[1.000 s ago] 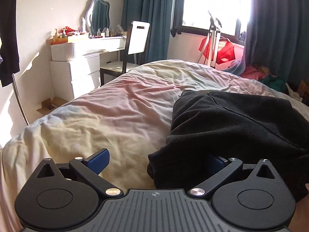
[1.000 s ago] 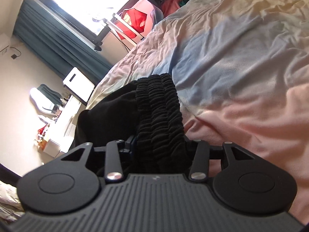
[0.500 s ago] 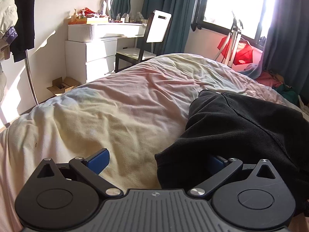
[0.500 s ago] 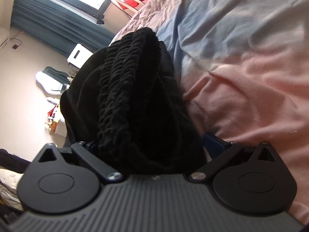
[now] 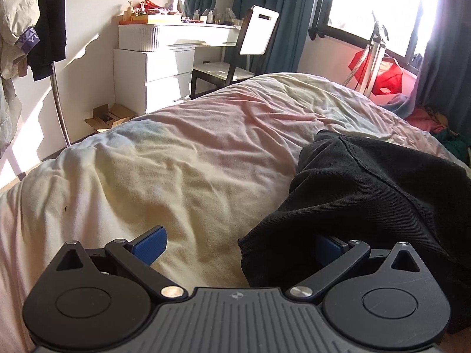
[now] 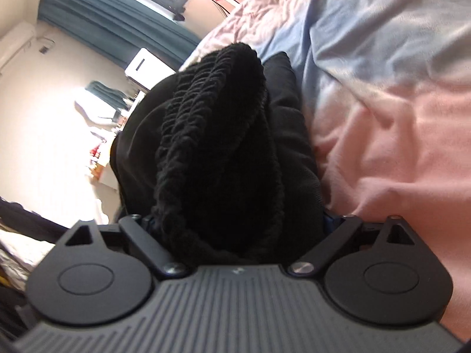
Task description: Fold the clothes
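A sunlit bedroom with teal curtains [image 5: 259, 14] and a white dresser [image 5: 153, 67] surrounds the wide bed under its rumpled pastel pink, cream and blue duvet [image 5: 176, 170], where the black corduroy-like garment with a shirred elastic waistband [image 5: 376, 194] lies heaped toward my right. It looks soft, limp and fairly light, so I judge the thick waistband [image 6: 217, 135] the surest hold. My right gripper [image 6: 235, 229] is spread around that band, whether pinching I cannot tell; my left gripper [image 5: 238, 241] gapes wide, one pad under the hem.

Left hand-held gripper [image 5: 240, 242] gapes wide; right hand-held gripper [image 6: 235, 223] spread too (fingers hidden).
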Demonstrator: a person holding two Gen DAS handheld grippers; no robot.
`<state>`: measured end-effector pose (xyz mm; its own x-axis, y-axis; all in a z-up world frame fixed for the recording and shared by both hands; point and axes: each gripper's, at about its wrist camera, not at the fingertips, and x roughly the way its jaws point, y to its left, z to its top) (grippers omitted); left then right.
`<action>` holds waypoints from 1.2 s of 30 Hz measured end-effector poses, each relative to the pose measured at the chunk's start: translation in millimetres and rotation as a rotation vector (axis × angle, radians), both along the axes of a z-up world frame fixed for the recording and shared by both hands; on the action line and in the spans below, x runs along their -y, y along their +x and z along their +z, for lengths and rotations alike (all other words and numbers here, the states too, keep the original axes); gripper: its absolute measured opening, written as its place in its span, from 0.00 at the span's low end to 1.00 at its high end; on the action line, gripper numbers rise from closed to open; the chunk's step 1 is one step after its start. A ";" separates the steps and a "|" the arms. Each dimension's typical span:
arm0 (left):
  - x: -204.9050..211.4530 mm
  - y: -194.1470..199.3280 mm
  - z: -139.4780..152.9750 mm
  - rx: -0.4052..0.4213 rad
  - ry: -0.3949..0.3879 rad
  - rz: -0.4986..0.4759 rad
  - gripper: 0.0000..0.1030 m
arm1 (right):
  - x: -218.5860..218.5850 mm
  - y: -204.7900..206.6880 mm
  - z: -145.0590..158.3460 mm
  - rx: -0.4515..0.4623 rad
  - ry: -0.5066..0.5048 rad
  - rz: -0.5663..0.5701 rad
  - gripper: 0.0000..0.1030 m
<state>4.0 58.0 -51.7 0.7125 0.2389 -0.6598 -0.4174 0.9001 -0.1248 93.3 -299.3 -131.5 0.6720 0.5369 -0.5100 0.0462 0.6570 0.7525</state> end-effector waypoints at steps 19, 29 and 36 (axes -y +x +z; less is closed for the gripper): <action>-69.4 68.5 4.2 -0.020 -0.667 -0.325 1.00 | 21.2 -23.9 60.2 0.148 -0.038 -0.105 0.45; -79.1 105.6 -60.1 -0.093 -0.941 -0.290 1.00 | 13.1 -11.6 50.5 0.136 -0.137 -0.121 0.46; -78.9 114.1 -69.1 -0.103 -0.971 -0.317 1.00 | 10.4 -15.9 46.0 0.132 -0.159 -0.128 0.46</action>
<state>118.2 136.9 -120.8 0.5786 -0.6202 -0.5297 -0.2277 0.5008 -0.8351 77.3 -309.7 -85.5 0.7960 0.3633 -0.4841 0.0444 0.7626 0.6453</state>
